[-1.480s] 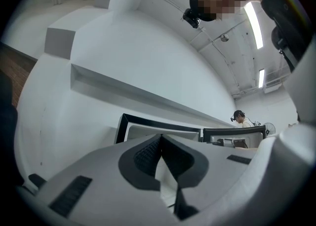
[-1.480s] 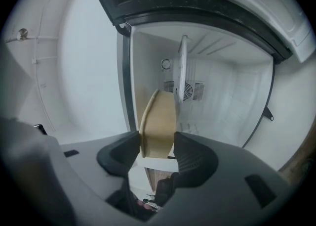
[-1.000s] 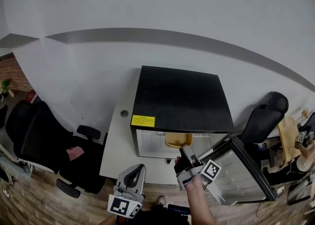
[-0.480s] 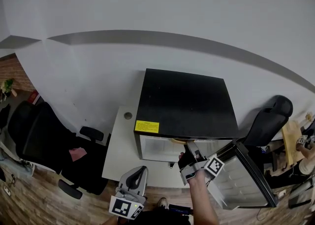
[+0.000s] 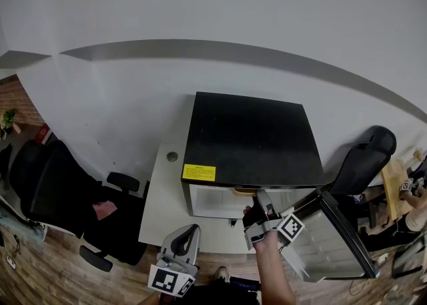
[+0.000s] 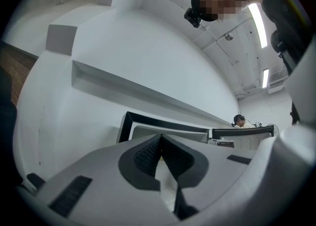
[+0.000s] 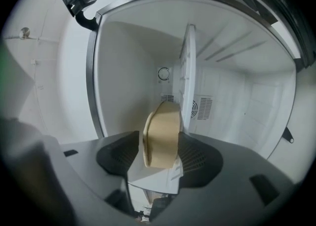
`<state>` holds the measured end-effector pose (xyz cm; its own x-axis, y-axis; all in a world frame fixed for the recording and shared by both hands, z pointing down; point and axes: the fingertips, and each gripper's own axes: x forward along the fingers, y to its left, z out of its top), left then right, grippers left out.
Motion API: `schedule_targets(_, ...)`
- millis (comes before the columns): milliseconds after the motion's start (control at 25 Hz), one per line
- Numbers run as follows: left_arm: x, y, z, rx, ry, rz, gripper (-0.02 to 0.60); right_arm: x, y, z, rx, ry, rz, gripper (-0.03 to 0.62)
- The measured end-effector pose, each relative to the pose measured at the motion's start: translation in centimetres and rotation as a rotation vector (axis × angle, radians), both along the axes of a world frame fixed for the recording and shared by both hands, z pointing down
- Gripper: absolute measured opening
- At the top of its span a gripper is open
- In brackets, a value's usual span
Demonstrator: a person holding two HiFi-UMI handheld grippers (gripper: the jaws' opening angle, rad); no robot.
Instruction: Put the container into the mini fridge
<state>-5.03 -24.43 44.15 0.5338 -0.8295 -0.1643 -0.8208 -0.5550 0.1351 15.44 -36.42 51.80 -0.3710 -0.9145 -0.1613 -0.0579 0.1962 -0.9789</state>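
**A:** Where is the container (image 7: pixel 160 131)?

**B:** Inside the fridge (image 5: pixel 250 138), lying against the white shelf (image 7: pixel 188 67), in front of the vent (image 7: pixel 204 107) on the back wall. In the head view only a tan sliver of it shows, just under the front edge of the black top.

**A:** And the right gripper (image 7: pixel 158 146)?

**B:** It reaches into the open front, with the container between its jaws. They stand spread and have just been opening. One pad is clear of the container's rim side, with a strip of white between them. The other lies right at its base side, and I cannot tell whether it touches.

**A:** So it isn't pinching it?

**B:** Not that the right gripper view shows.

**A:** The left gripper (image 6: pixel 161 138)?

**B:** Low, just in front of the bench (image 5: pixel 160 210), well apart from the fridge's opening and pointing toward it. Its jaws are pressed together at the tips, with nothing held.

**A:** The door (image 5: pixel 333 243)?

**B:** Swung wide open to the right, its pale inner side turned toward the head camera.

**A:** What does the fridge stand on?

**B:** The white bench, against a white wall. A black chair (image 5: pixel 53 190) stands to the bench's left.
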Motion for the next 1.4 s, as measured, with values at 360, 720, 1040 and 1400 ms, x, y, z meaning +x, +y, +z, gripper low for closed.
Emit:
schedule_targets(360, 0.1, 0.1, 0.0, 0.001, 0.006, 0.03, 0.006, 0.5, 0.6, 0.0, 0.01, 0.068, 0.05, 0.264)
schedule_targets(720, 0.0, 0.4, 0.1, -0.001, 0.012, 0.041, 0.006, 0.3, 0.8, 1.3, -0.027, 0.113, 0.068, 0.287)
schedule_targets(1040, -0.3, 0.7, 0.1, 0.0, 0.007, 0.032, 0.006, -0.8, 3.7, 0.6, 0.074, 0.502, 0.095, 0.29)
schedule_targets(1400, -0.7, 0.7, 0.4, -0.011, 0.005, 0.024, 0.006, -4.0, 3.0, -0.6, 0.152, 1.331, 0.123, 0.278)
